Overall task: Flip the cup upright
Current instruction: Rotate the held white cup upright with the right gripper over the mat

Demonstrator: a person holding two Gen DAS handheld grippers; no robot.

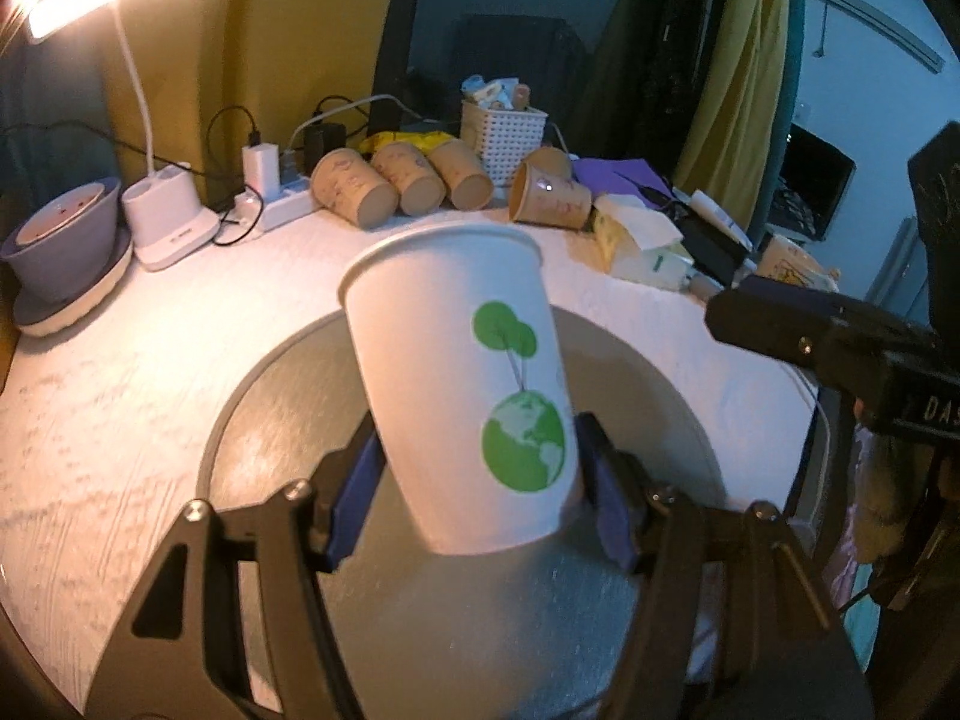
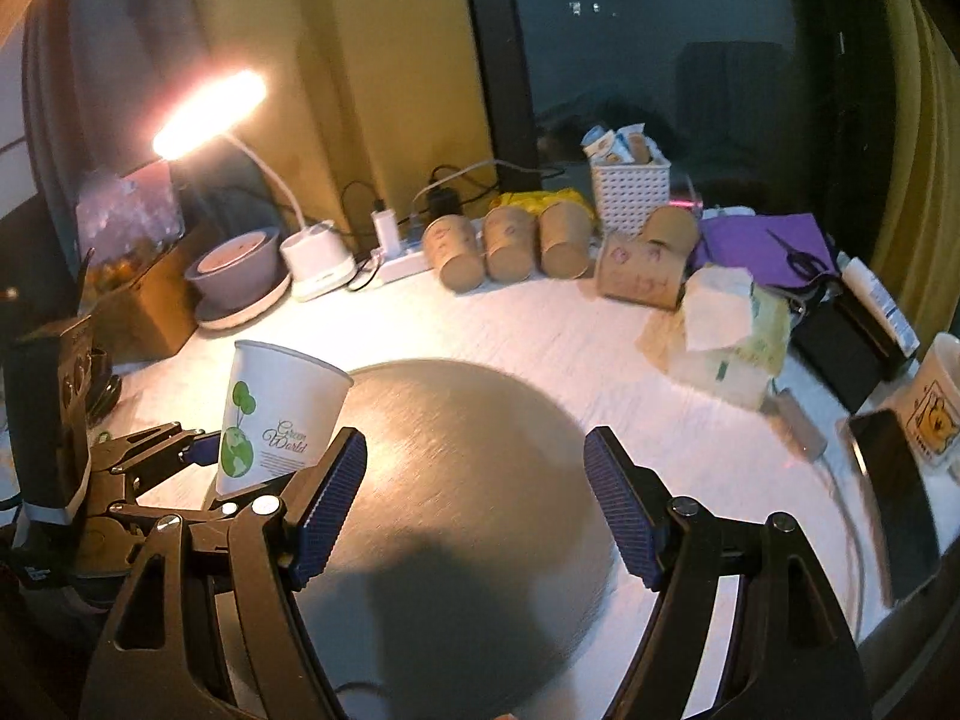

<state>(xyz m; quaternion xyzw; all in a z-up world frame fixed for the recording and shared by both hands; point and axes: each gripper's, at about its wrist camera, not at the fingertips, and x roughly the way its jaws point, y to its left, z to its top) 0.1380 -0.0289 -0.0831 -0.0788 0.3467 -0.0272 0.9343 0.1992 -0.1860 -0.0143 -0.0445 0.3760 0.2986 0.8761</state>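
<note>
We have the cup mouth up and a little tilted, held above the round mat in the middle of the bench. Our left tool pinches it low on the wall, near the base. We judge the flip nearly done; next we level the cup, lower its base flat onto the mat, then let go gently. Our right tool hangs spread and empty above the mat's near edge, angled toward the cup.
</note>
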